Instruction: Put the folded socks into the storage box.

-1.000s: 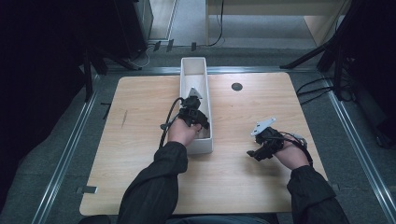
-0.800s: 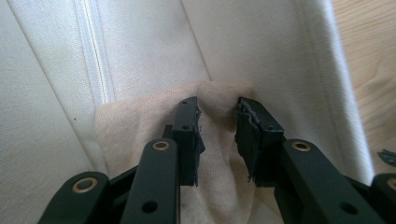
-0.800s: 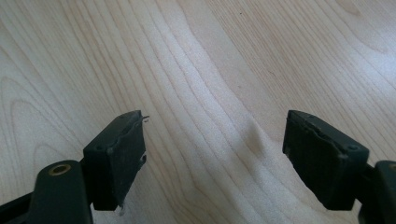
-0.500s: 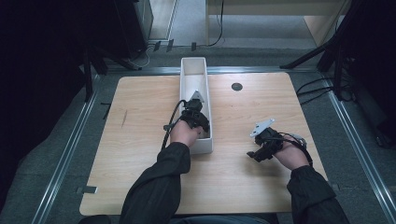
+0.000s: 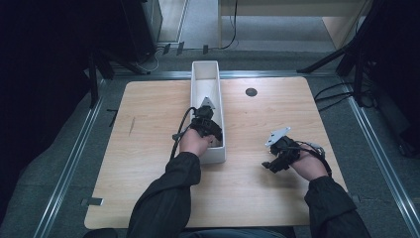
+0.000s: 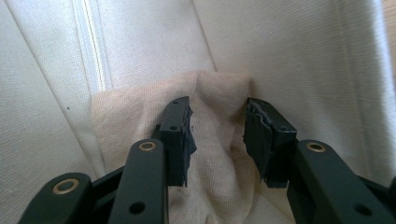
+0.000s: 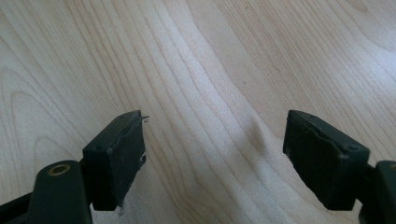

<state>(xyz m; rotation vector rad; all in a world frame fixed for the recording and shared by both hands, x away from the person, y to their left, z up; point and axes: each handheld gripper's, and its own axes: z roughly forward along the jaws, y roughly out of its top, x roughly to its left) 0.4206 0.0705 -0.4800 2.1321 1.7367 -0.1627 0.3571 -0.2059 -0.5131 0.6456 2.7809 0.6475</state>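
A long white fabric-lined box (image 5: 206, 67) stands lengthwise in the middle of the wooden table (image 5: 143, 148). My left gripper (image 5: 215, 138) reaches down into its near end. In the left gripper view a beige cloth (image 6: 219, 88) lies bunched against the box's white wall (image 6: 289, 56). The left gripper (image 6: 217, 140) is open, its pads on either side of a raised fold of the cloth, and I cannot tell if they touch it. My right gripper (image 5: 271, 165) hovers low over bare wood at the right. In its own view the right gripper (image 7: 212, 154) is wide open with nothing between its pads.
A small dark round hole (image 5: 251, 91) sits in the tabletop right of the box's far part. Metal rails (image 5: 74, 158) run along both sides of the table, with dark stands and cables beyond the far edge.
My left gripper has slid a little toward the near end of the box and lower into it. The right gripper has hardly moved.
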